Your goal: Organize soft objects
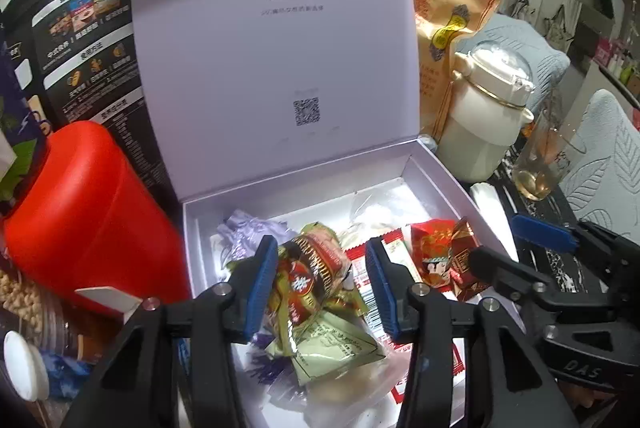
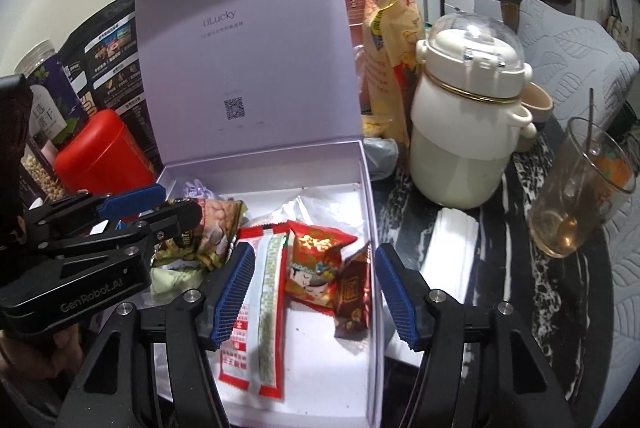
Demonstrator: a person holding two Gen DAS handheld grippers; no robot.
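Lying in the open white box [image 1: 440, 172], snack packets crowded its floor: a green-and-red packet [image 1: 316, 280] sat between the left gripper [image 1: 322, 284] pads, jaws slightly parted, contact uncertain; the right gripper [image 2: 316, 292] hung with jaws released above a red-and-white sachet [image 2: 256, 308]; a cream kettle [image 2: 468, 116] stood beside the box
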